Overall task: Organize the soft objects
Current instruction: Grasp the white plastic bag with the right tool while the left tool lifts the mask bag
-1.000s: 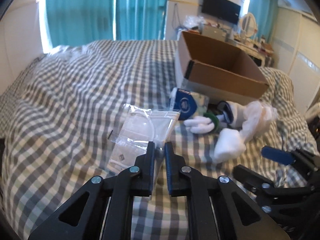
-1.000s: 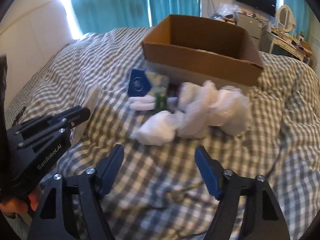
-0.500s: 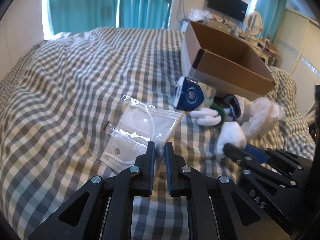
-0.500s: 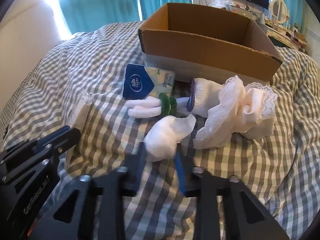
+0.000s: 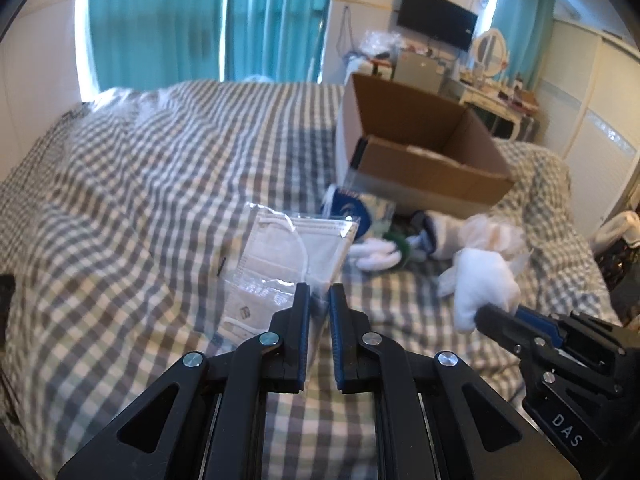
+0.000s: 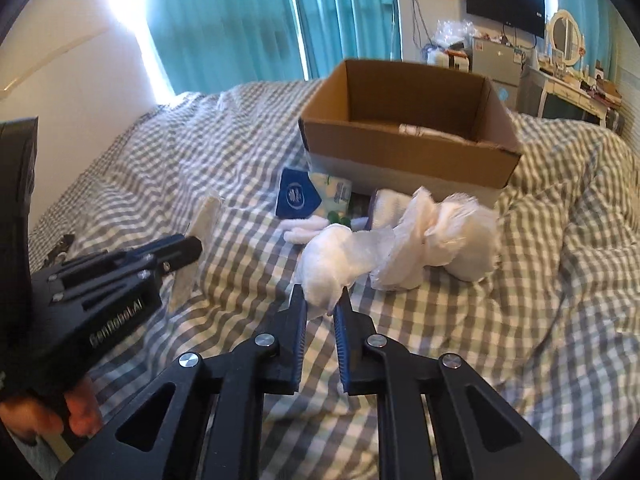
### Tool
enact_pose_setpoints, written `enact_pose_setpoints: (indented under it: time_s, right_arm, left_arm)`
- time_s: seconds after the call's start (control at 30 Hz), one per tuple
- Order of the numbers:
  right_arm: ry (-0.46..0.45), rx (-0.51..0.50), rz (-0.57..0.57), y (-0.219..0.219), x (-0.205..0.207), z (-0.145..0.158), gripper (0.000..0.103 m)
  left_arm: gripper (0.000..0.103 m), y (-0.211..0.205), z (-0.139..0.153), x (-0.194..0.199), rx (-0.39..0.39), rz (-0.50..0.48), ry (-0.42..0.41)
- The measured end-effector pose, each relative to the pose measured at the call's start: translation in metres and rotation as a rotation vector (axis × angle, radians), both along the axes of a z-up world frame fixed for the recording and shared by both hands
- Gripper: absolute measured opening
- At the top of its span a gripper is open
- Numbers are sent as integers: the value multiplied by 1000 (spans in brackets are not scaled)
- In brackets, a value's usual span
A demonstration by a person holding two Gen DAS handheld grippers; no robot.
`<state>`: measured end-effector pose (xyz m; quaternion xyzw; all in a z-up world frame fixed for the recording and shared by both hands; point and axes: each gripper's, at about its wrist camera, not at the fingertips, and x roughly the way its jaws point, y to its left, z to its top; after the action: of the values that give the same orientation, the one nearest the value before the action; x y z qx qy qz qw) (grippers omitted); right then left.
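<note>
My left gripper [image 5: 319, 295] is shut on a corner of a clear bag of face masks [image 5: 288, 256] and holds it lifted off the checked bed. My right gripper [image 6: 321, 301] is shut on a white sock [image 6: 326, 268] and also shows in the left wrist view [image 5: 496, 314]. Behind the sock lie a frilly white bundle [image 6: 448, 236], a blue tissue pack [image 6: 298, 196] and a small white glove with a green cuff [image 6: 308, 230]. An open cardboard box [image 6: 408, 156] stands behind them on the bed.
The checked bedspread [image 5: 140, 184] covers the bed to the left. Teal curtains [image 5: 208, 20] hang behind it. A desk with clutter and a wall screen [image 5: 438, 12] stand at the back right. White cupboards [image 5: 600, 100] line the right side.
My right gripper has closed from wide open onto the white sock and lifted it. My left gripper has raised the mask bag off the bed.
</note>
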<state>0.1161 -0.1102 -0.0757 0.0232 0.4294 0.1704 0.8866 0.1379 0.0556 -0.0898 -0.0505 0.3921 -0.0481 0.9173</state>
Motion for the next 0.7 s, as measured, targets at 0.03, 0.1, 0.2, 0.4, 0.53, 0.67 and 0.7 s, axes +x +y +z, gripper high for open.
enact_pose_setpoints:
  time_s: [0.03, 0.1, 0.2, 0.4, 0.53, 0.67, 0.7]
  right_arm:
    - [-8, 4, 0, -3, -3, 5, 13]
    - [-26, 9, 1, -10, -8, 15, 13]
    - [-57, 9, 12, -18, -14, 31, 13]
    - [-134, 8, 18, -43, -16, 71, 13]
    - [-172, 30, 11, -66, -9, 96, 13]
    - [-204, 41, 1, -87, 5, 118, 13]
    - [-208, 42, 1, -90, 9, 121, 13]
  left_arm:
    - [9, -1, 6, -3, -3, -4, -8]
    - [8, -2, 16, -6, -16, -10, -20]
    - [8, -11, 36, -13, -5, -32, -52]
    - [8, -30, 75, -21, 11, -74, -127]
    - [8, -45, 98, -18, 3, -103, -163]
    - [8, -58, 115, -7, -11, -123, -190]
    - [8, -61, 118, -2, -15, -127, -193]
